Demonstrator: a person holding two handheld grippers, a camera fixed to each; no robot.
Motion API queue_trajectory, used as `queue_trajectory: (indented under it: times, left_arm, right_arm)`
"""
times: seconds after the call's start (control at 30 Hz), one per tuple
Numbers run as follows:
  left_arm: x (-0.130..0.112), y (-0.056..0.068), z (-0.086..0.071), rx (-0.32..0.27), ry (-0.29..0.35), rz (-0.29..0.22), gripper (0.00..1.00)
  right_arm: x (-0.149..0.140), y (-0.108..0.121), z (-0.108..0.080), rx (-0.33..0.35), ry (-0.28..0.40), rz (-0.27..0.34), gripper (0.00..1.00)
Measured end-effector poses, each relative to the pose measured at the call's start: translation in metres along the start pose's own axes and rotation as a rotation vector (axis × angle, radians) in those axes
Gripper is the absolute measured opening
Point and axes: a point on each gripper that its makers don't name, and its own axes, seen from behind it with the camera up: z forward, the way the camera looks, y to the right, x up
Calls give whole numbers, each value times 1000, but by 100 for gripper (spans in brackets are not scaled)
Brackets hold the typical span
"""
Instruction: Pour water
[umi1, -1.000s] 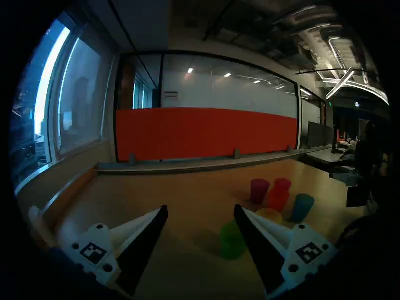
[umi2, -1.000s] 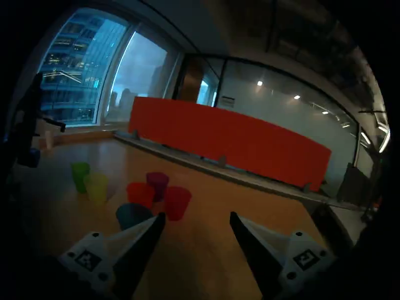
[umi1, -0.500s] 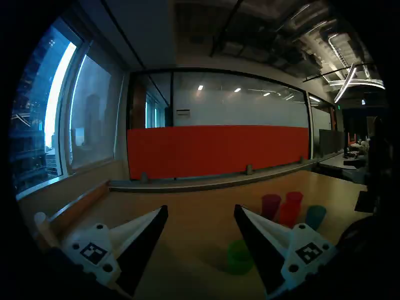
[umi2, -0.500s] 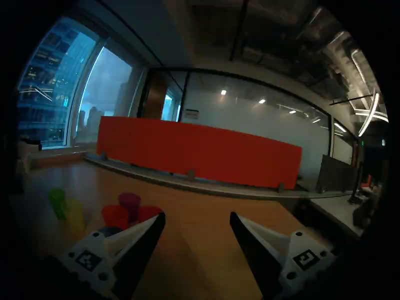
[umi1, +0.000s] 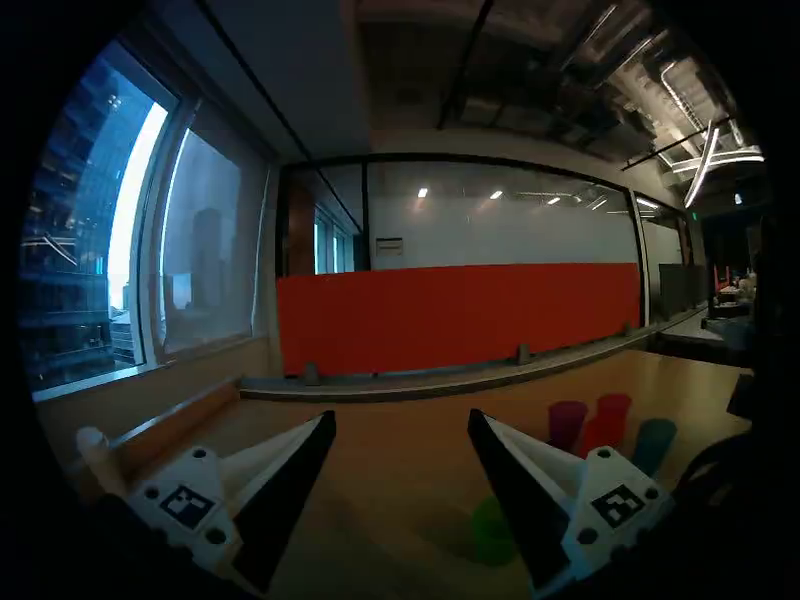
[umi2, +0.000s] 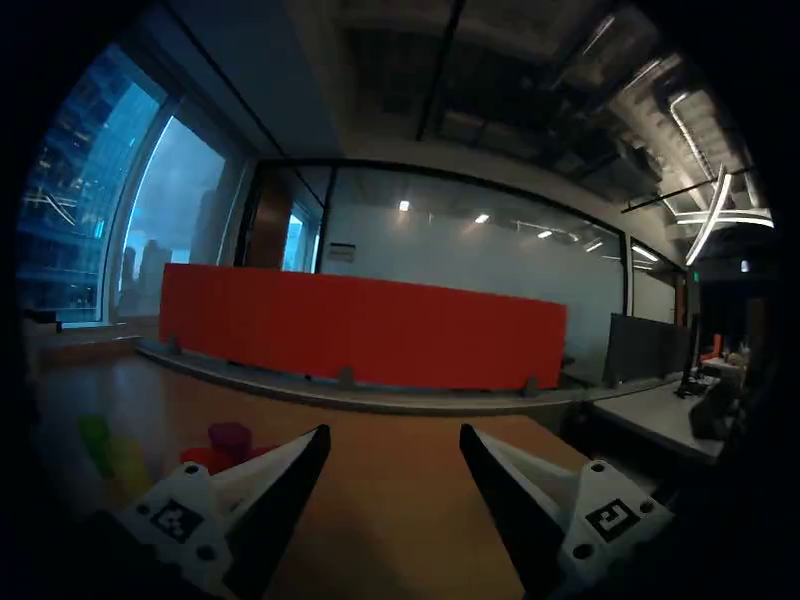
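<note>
Cups (umi1: 612, 412) sunk lower, right of left gripper (umi1: 400, 414) jaws, left of right gripper (umi2: 393, 428) jaws; both released

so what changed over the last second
The left gripper and right gripper both tipped upward, so the cups slid down in each view: the green cup is now near the bottom edge, the purple cup low beside a finger. Nothing was grasped or released. Both grippers stay open and empty; the cups keep their arrangement on the table.

Dim throughout, blue daylight from the windows (umi1: 90, 250), ceiling strips (umi2: 715, 205) glaring, edges warped
</note>
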Motion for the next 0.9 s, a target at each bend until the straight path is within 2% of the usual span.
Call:
queue_trajectory:
  times: [0.27, 0.5, 0.9]
  left_arm:
    - [-6, 0, 3, 27, 21, -7, 98]
    - [-22, -2, 6, 51, 21, 13, 98]
    - [-44, -11, 8, 90, 20, -13, 98]
  right_arm:
    - [2, 0, 0, -6, -1, 16, 100]
    - [7, 2, -5, -19, 5, 48, 100]
    - [14, 1, -10, -39, 4, 55, 100]
